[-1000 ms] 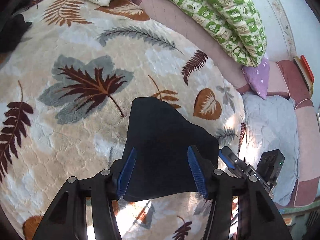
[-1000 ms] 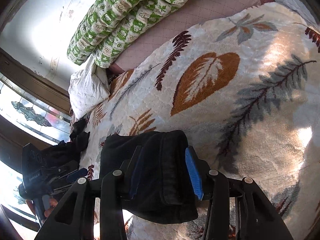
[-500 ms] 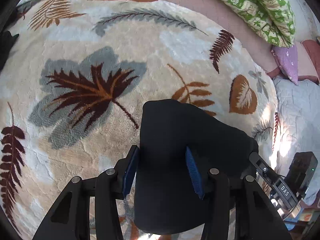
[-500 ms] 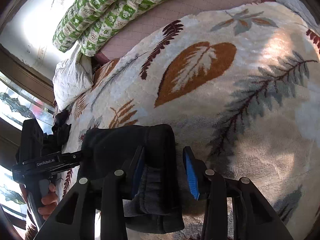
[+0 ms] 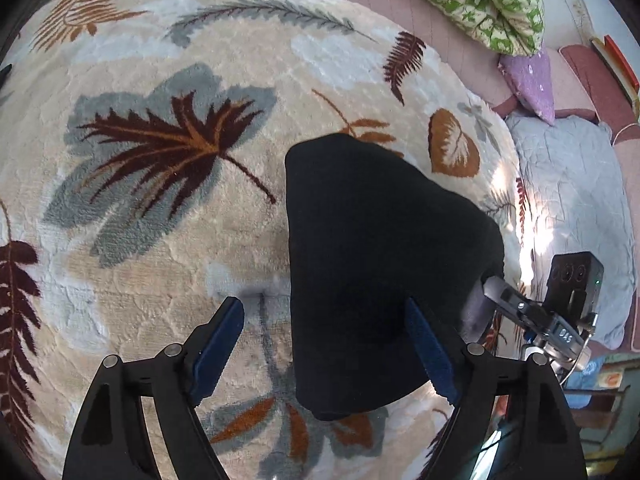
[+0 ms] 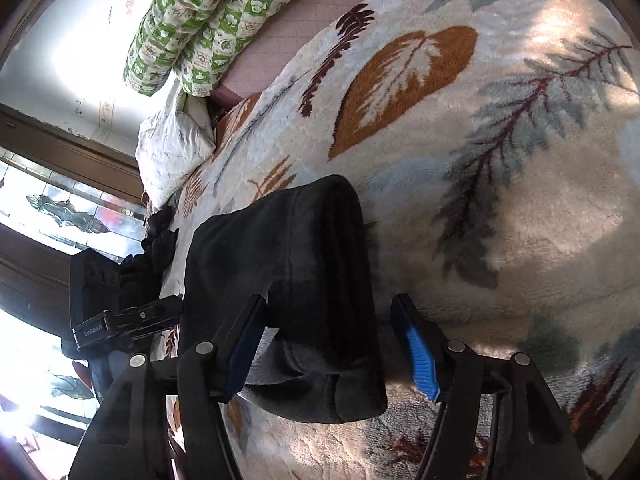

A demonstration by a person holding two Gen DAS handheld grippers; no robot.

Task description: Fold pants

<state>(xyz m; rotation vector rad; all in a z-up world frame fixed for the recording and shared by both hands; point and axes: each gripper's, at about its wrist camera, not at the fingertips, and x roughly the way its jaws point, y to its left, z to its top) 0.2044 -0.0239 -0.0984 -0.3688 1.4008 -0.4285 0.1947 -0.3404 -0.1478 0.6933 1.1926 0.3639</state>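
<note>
The black pants (image 5: 376, 264) lie folded into a compact bundle on the leaf-patterned blanket (image 5: 160, 240). My left gripper (image 5: 324, 328) is open, its blue pads wide apart at the bundle's near left edge; the right pad overlaps the cloth. In the right wrist view the folded pants (image 6: 296, 280) lie between the fingers of my right gripper (image 6: 330, 320), which is open with a gap at both pads. The right gripper also shows in the left wrist view (image 5: 536, 312), touching the bundle's right side. The left gripper shows in the right wrist view (image 6: 120, 320).
A green patterned quilt (image 5: 472, 4) and a white pillow (image 6: 172, 148) lie at the far side of the bed. A purple pillow (image 5: 528, 80) and a pale blue cloth (image 5: 576, 208) lie to the right. More dark clothing (image 6: 160, 236) lies by the window.
Both grippers have opened wider and let go of the pants. The left gripper has drawn left, so the bundle now lies off-centre to its right. The bundle rests on the blanket.
</note>
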